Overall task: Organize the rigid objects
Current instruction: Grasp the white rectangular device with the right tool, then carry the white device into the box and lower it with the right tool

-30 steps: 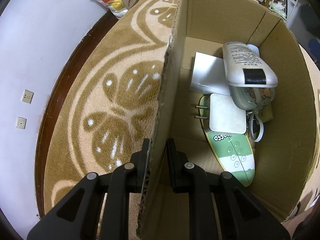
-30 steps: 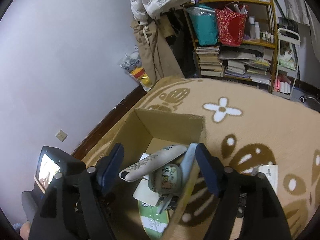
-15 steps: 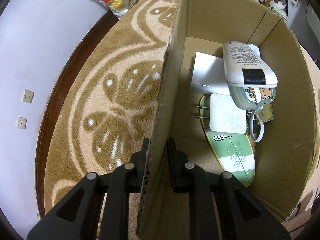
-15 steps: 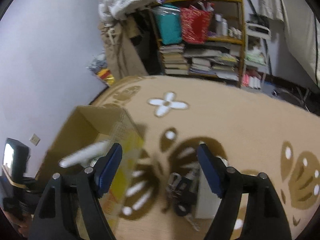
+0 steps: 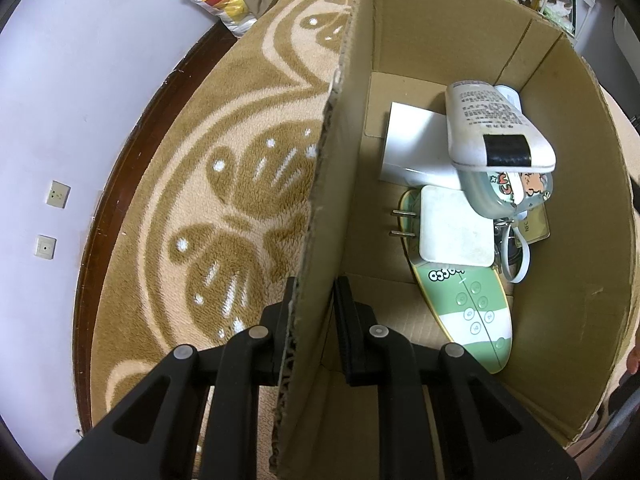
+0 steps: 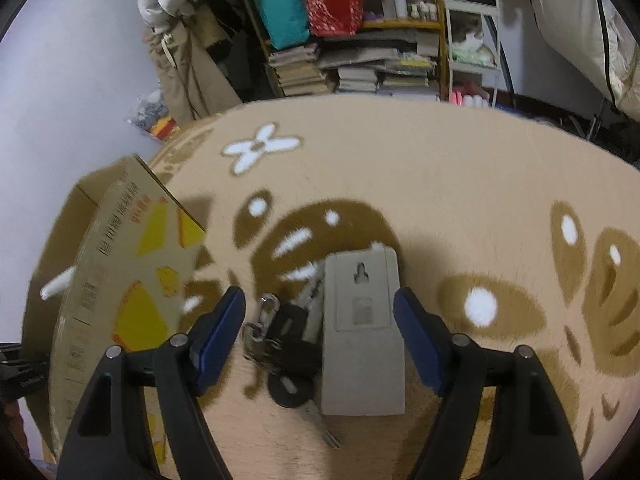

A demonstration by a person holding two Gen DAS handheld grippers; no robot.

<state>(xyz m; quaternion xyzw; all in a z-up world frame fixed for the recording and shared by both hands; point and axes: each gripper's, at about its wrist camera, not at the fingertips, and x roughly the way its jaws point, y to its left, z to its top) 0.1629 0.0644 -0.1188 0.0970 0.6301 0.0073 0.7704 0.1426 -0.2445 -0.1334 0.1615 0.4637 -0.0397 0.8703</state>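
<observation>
Cardboard box (image 5: 448, 40), brown and open-topped, stands on the tan carpet with darker leaf shapes (image 5: 224, 184), and it is where the hard odds and ends are being gathered. Its near wall is pinched between the jaws of the left tool (image 5: 314, 320), which is closed tight on the cardboard and steadies the box.

Inside, going by size, lie a green-and-white oval board with numbered circles (image 5: 476, 312) toward 5 o'clock, a flat white carton (image 5: 412, 140) near the middle, a white squeeze tube with a black band (image 5: 492, 128) propped across at 2 o'clock, a square white plug adapter (image 5: 452, 228) with its two prongs pointing to 9 o'clock, and a small printed pouch (image 5: 516, 196) under the tube's end.

Out on the carpet, at 3 o'clock from the box, the right tool (image 6: 320, 332) hovers with its blue-padded jaws wide, having just narrowed a little, nothing pressed between them. Between the jaws lie a grey rectangular plate with a keyhole slot (image 6: 362, 332) and, touching its left edge, a bunch of dark keys on a metal clip (image 6: 280, 344).

My guess is the step in hand is the next pickup. It calls for settling on one item, lowering over it and closing, then carrying it to the box.
</observation>
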